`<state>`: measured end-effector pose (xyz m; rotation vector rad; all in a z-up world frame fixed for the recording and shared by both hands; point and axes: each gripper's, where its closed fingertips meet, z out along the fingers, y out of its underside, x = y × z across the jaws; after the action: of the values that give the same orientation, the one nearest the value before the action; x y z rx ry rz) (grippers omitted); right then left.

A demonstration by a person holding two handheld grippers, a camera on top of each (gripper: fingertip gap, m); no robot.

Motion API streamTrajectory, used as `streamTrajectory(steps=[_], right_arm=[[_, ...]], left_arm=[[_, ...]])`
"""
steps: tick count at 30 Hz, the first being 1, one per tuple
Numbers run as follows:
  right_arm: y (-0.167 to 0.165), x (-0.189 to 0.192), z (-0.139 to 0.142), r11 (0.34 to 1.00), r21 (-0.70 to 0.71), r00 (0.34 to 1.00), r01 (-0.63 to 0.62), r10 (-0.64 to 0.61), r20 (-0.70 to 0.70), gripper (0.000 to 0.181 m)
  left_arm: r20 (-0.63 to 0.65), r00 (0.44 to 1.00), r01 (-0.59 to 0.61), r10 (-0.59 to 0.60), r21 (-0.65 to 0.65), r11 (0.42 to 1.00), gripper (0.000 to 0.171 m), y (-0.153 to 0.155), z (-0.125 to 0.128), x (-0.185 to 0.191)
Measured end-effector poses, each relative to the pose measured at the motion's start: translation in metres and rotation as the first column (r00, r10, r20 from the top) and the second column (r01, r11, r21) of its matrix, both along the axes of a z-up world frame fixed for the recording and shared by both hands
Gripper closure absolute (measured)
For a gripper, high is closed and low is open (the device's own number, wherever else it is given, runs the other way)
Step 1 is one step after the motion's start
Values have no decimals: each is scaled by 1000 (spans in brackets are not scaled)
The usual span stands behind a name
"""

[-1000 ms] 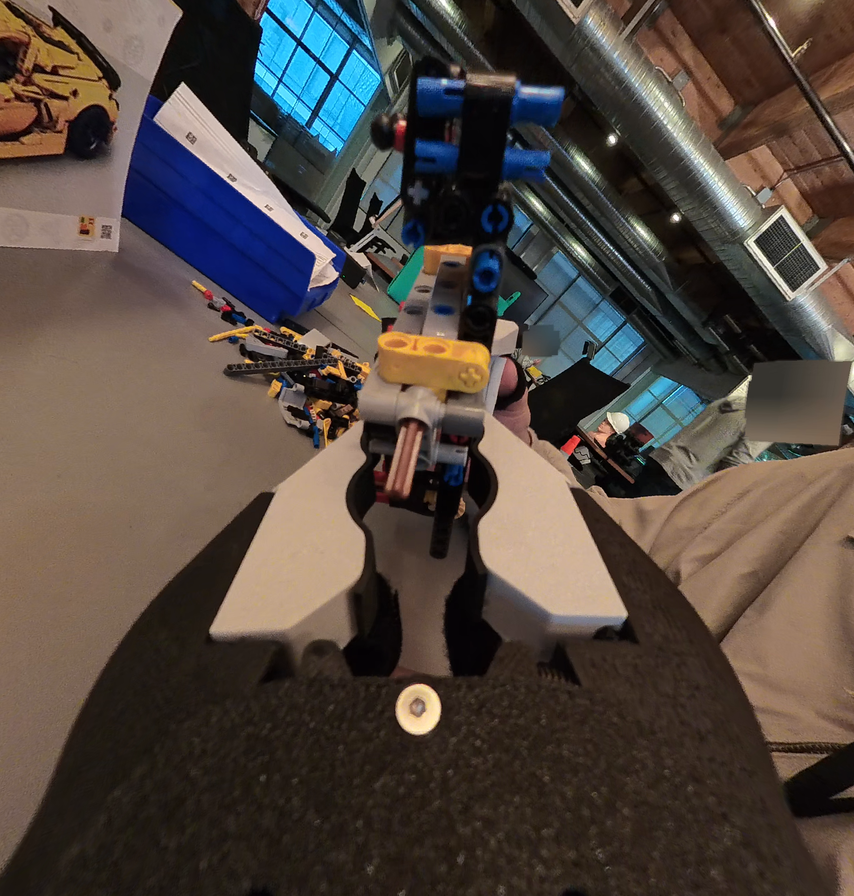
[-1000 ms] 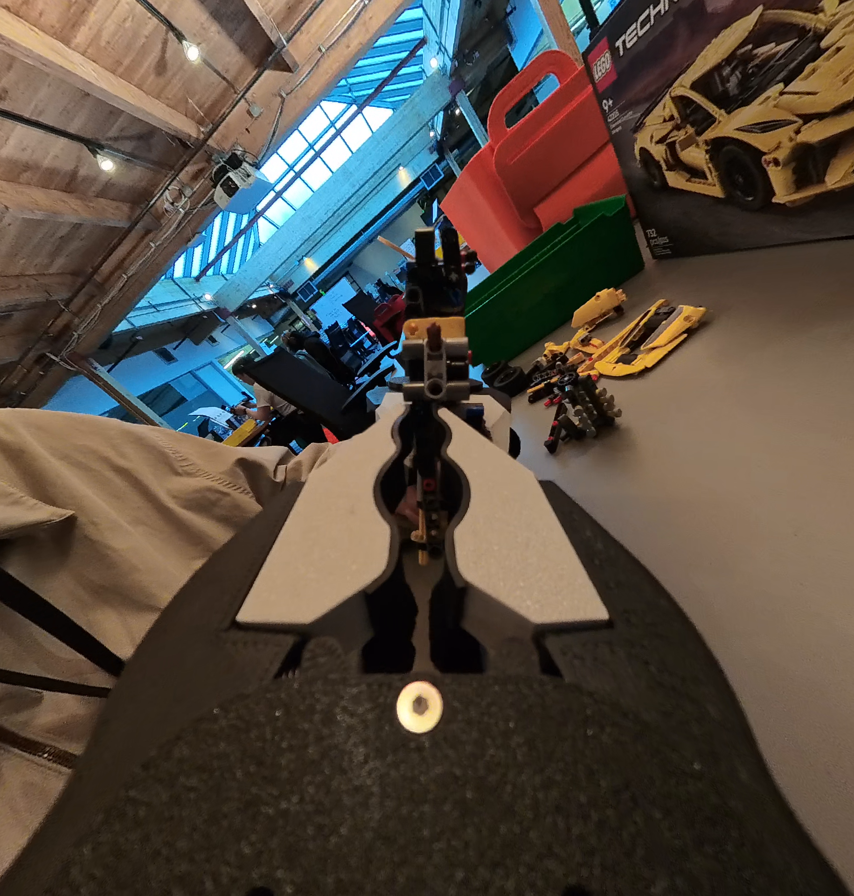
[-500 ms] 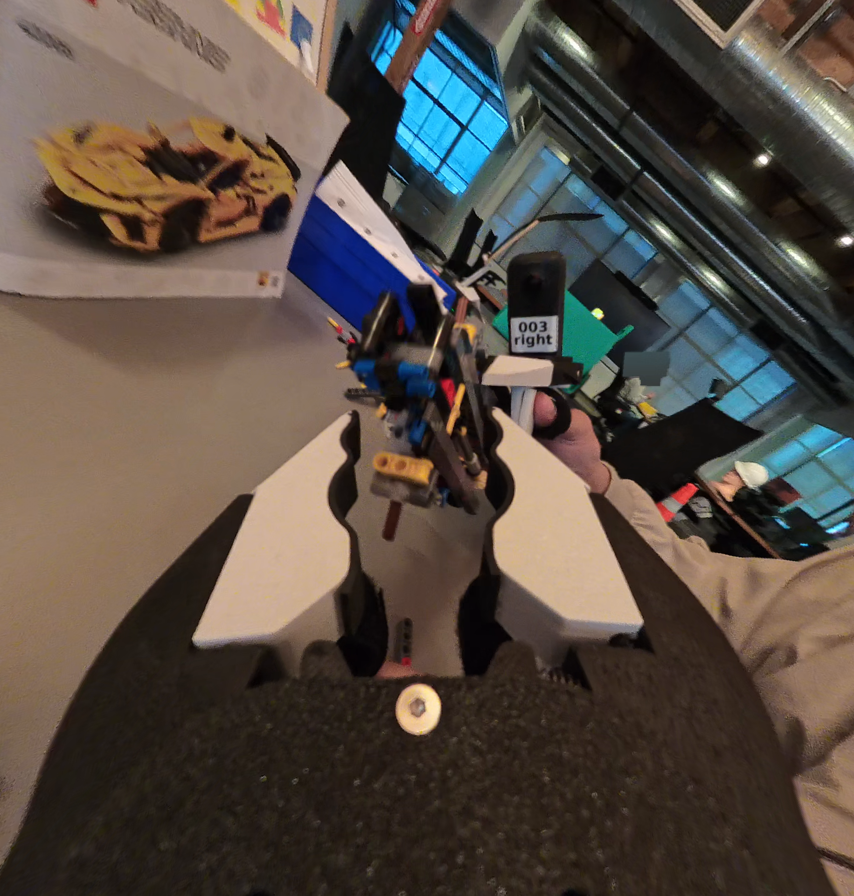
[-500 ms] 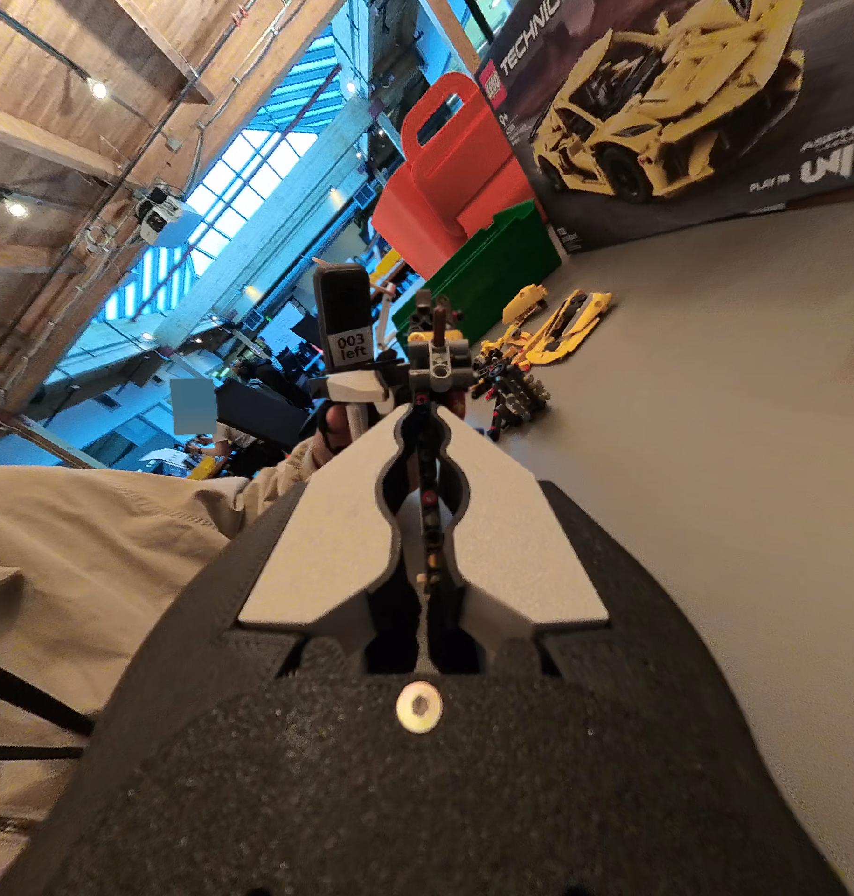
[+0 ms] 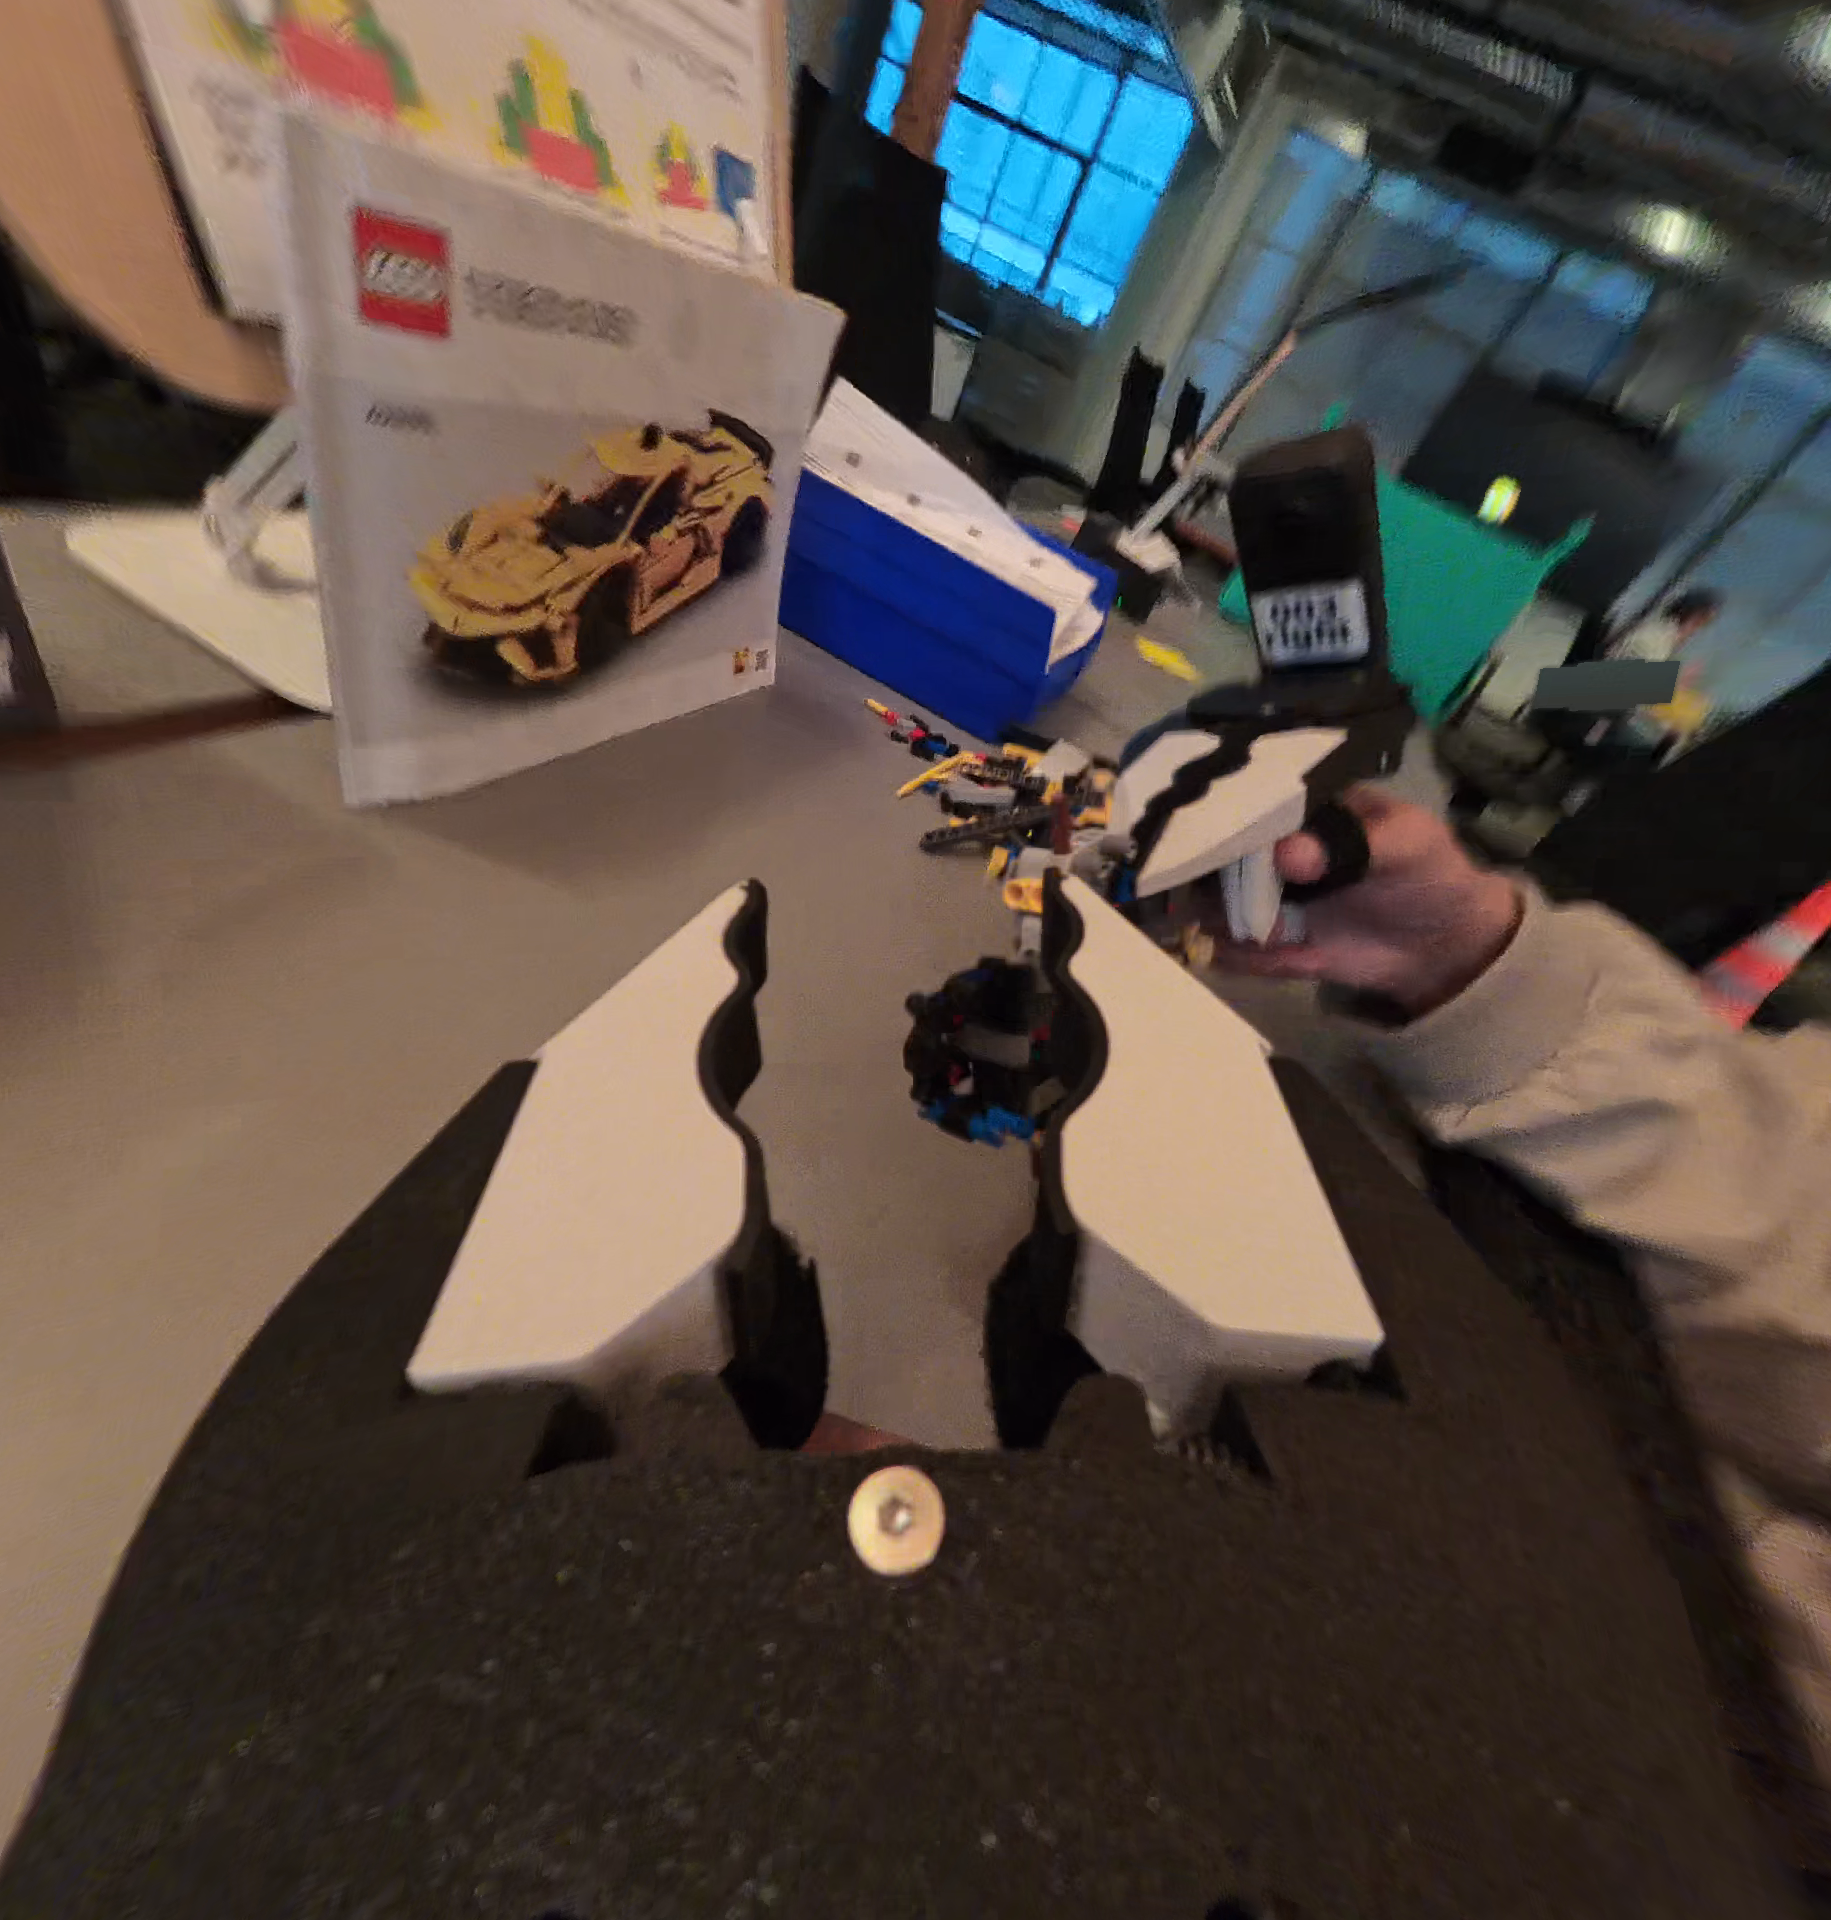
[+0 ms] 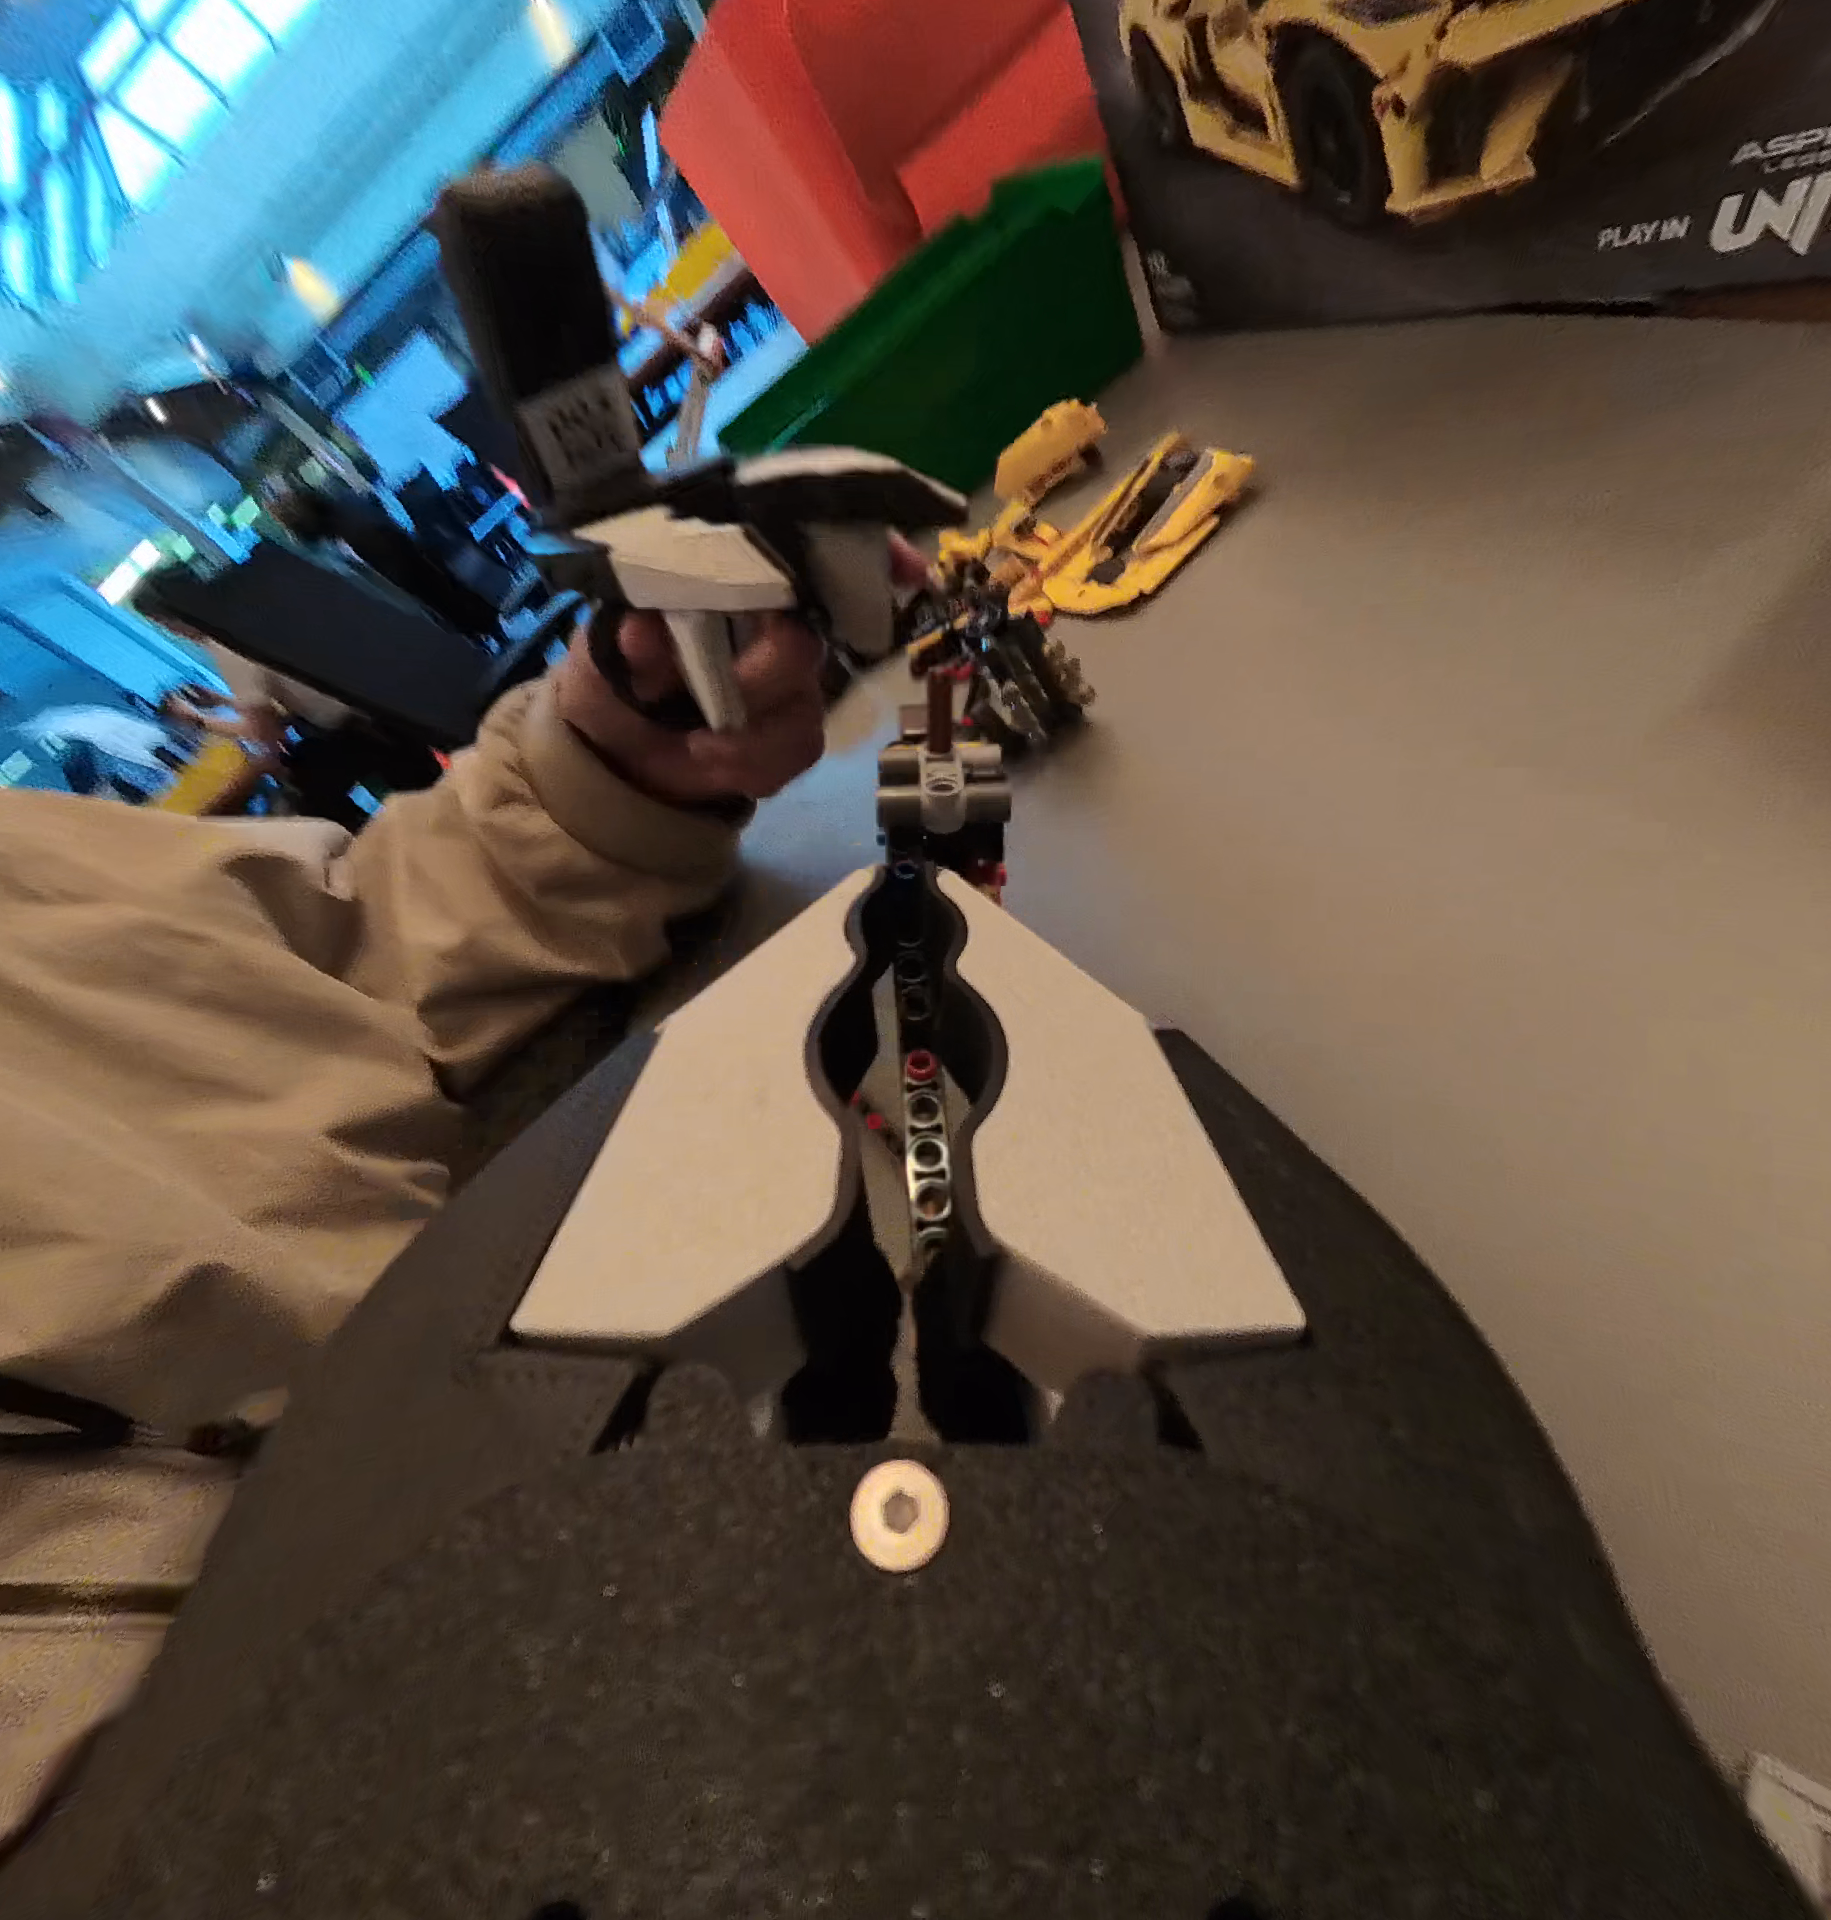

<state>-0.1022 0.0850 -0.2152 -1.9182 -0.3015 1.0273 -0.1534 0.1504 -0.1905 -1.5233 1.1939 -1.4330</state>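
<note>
Jaws of the left gripper (image 5: pixel 900 904) stand wide apart, empty. Jaws of the right gripper (image 6: pixel 909 883) clamp a brick assembly (image 6: pixel 921 1049): a black holed beam with red pins, a grey connector and brown axle at its tip, held above the grey desk (image 6: pixel 1462 831). A blue box (image 5: pixel 921 613) holds white papers (image 5: pixel 932 499).

Left white two-finger gripper (image 5: pixel 895 904) is held with jaws spread wide, nothing clamped. Right white two-finger gripper (image 6: pixel 921 894) is held closed, fingers nearly meeting; beige-sleeved hand (image 5: pixel 1389 904) is wrapped round its handle.
</note>
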Motion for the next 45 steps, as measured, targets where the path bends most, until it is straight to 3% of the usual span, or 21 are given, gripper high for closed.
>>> streamTrajectory(steps=[3, 6, 8, 9, 12, 19, 25, 30, 33, 35, 37, 39, 41, 45], right_arm=[[-8, -15, -2, 996, 18, 994, -87, 86, 68, 179], [-13, -28, -5, 989, 26, 985, -148, 145, 91, 178], [-14, -33, -9, 986, 24, 981, -164, 161, 111, 178], [-15, -33, -11, 985, 25, 979, -171, 166, 121, 178], [-12, -33, -16, 986, 41, 975, -163, 154, 161, 179], [-5, -23, -25, 992, 46, 972, -122, 109, 210, 179], [-1, -22, -20, 992, 62, 992, -111, 106, 67, 181], [2, -24, -11, 988, 120, 994, -97, 91, 55, 181], [3, -23, 0, 987, 141, 995, -73, 81, -54, 181], [5, -22, 3, 983, 167, 994, -71, 84, -70, 181], [6, 7, 65, 956, 285, 901, 66, 65, -428, 181], [7, 19, 70, 943, 325, 960, 76, 19, -280, 181], [-4, 29, 87, 922, 375, 956, 97, 18, -293, 181], [-11, 41, 67, 945, 310, 979, 108, -47, -197, 181]], left_arm=[[-112, 984, 161, -142, 191, 968, 118, -42, -18, 8], [-196, 952, 275, -236, 209, 938, 122, -67, -37, 11], [-218, 942, 300, -255, 206, 931, 139, -71, -44, 11], [-225, 939, 305, -260, 195, 932, 140, -71, -46, 11], [-241, 934, 307, -265, 154, 939, 142, -69, -52, 12], [-245, 946, 273, -214, 243, 931, 151, -64, -60, 18], [-252, 952, 256, -176, 333, 908, 151, -62, -62, 19], [-248, 957, 239, -152, 378, 894, 152, -59, -55, 18], [-210, 967, 217, -143, 389, 895, 152, -58, -46, 19], [-248, 957, 241, -148, 400, 884, 151, -61, -53, 18], [-341, 929, 302, -147, 463, 833, 155, -73, -79, 19], [-309, 946, 249, -97, 503, 827, 156, -77, -73, 29], [-316, 945, 245, -88, 499, 831, 156, -76, -71, 34], [-310, 946, 225, -91, 430, 874, 156, -69, -73, 32]])
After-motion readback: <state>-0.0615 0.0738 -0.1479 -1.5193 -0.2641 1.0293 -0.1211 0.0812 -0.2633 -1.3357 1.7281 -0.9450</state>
